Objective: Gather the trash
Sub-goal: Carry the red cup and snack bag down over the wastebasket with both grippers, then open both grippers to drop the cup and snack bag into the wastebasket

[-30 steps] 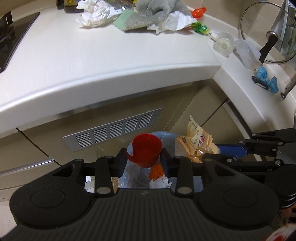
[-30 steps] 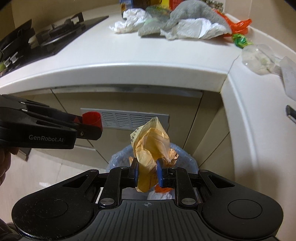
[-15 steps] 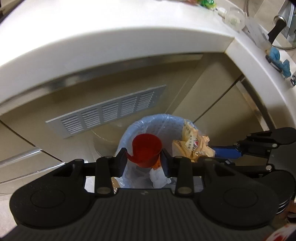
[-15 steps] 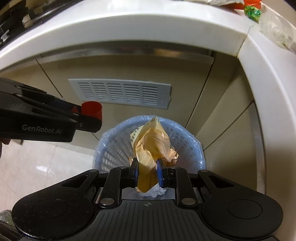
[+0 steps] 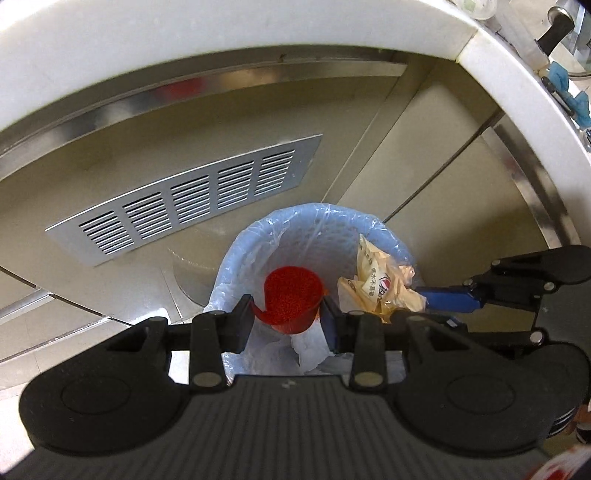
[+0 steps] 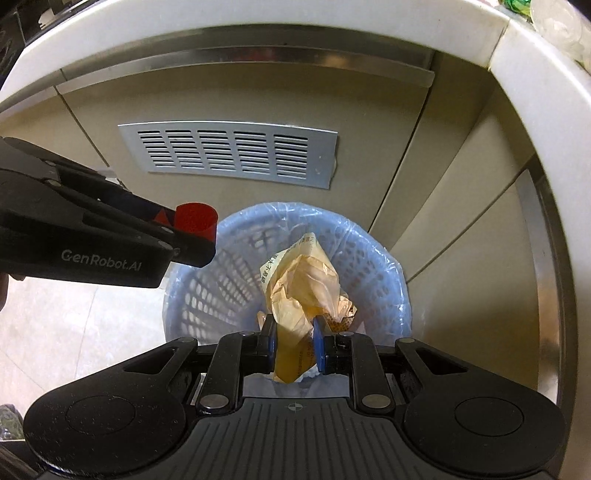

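My left gripper (image 5: pixel 288 314) is shut on a red plastic cup (image 5: pixel 293 299) and holds it above the blue lined trash basket (image 5: pixel 240 254); the cup also shows in the right wrist view (image 6: pixel 195 221). My right gripper (image 6: pixel 294 339) is shut on a crumpled yellow-orange snack bag (image 6: pixel 303 284), held over the basket's (image 6: pixel 373 266) opening; the bag shows in the left wrist view (image 5: pixel 376 284) too. White paper trash (image 5: pixel 310 350) lies inside the basket.
The basket stands on the floor against beige cabinet doors with a metal vent grille (image 6: pixel 229 155). The white countertop edge (image 5: pixel 221 44) curves overhead. A blue item (image 5: pixel 569 96) and a pot lid handle (image 5: pixel 557 29) sit on the counter at right.
Both grippers have dropped from counter height down toward the basket, carrying the cup and the bag. The countertop trash has gone out of view.
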A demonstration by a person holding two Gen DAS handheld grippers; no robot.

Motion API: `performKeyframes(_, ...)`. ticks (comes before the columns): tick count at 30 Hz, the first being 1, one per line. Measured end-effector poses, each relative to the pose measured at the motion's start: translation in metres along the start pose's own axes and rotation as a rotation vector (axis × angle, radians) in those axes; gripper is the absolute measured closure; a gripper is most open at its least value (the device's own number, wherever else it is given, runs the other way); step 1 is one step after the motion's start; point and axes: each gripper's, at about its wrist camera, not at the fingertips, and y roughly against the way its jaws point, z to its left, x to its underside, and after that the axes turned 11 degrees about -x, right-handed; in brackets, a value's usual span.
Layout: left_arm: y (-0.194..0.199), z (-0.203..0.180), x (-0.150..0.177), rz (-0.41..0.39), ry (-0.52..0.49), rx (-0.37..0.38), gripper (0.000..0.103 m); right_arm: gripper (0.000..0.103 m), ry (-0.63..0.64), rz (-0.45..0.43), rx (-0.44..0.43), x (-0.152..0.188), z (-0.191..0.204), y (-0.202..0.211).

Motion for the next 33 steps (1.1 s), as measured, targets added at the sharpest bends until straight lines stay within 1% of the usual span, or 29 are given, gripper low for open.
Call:
performKeyframes(11, -0.008, -0.001, -0.002, 0.01, -0.007, 0.02, 0.069, 0.083, -0.011, 0.011, -0.004, 0.001, -0.002, -0.007)
performKeyframes(13, -0.009, -0.001, -0.004, 0.012, -0.005, 0.025, 0.067, 0.083, -0.013, 0.012, -0.003, 0.001, -0.003, -0.009)
performKeyframes(14, -0.009, 0.0, -0.004, 0.015, -0.003, 0.025, 0.063, 0.083, -0.013, 0.013, -0.002, 0.001, -0.003, -0.009)
performKeyframes(15, -0.009, 0.0, -0.004, 0.014, -0.002, 0.022, 0.061, 0.083, -0.013, 0.013, -0.002, 0.001, -0.004, -0.009)
performKeyframes(24, -0.004, 0.009, -0.003, 0.015, 0.015, -0.005, 0.06, 0.083, -0.008, 0.016, -0.004, -0.001, -0.003, -0.01)
performKeyframes(33, 0.0, 0.015, -0.002, 0.01, 0.026, -0.01, 0.06, 0.082, -0.004, 0.012, -0.008, -0.004, -0.003, -0.012)
